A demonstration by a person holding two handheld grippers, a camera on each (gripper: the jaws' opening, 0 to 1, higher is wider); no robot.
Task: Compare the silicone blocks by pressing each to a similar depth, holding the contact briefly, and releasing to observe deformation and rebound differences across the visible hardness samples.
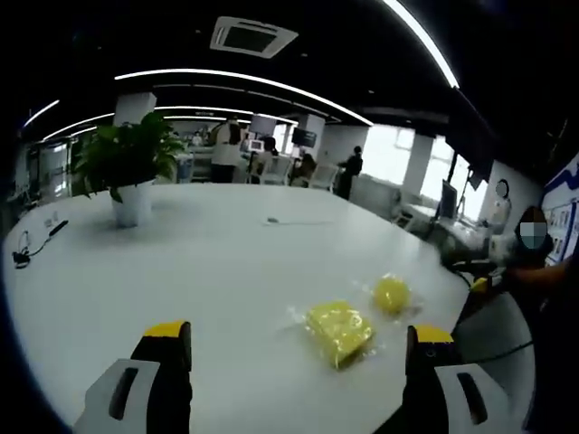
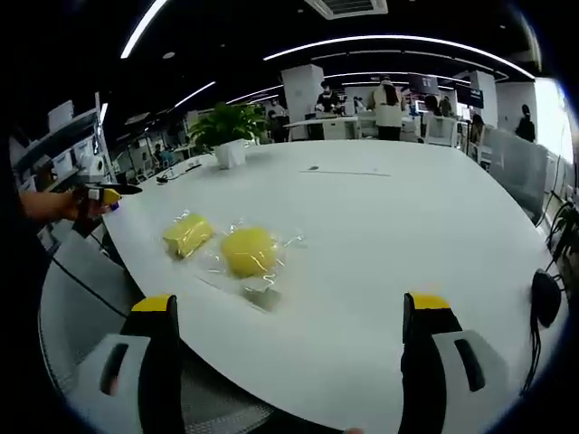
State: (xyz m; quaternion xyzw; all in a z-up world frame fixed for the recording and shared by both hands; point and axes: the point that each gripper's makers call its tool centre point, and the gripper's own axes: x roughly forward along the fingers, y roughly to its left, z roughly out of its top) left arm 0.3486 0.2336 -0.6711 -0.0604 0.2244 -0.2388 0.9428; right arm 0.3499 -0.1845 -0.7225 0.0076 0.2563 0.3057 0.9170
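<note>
In the left gripper view the left gripper (image 1: pixel 298 348) hangs released above the white table (image 1: pixel 208 262), its jaws wide apart with nothing between them, and just past its right jaw a rectangular yellow silicone block (image 1: pixel 339 332) in clear wrap lies near the table's edge, a round yellow silicone block (image 1: pixel 392 293) just beyond it. In the right gripper view the right gripper (image 2: pixel 294 316) is likewise spread and empty at the table's near edge, facing both blocks. A potted plant (image 1: pixel 129 167) stands toward the far edge.
</note>
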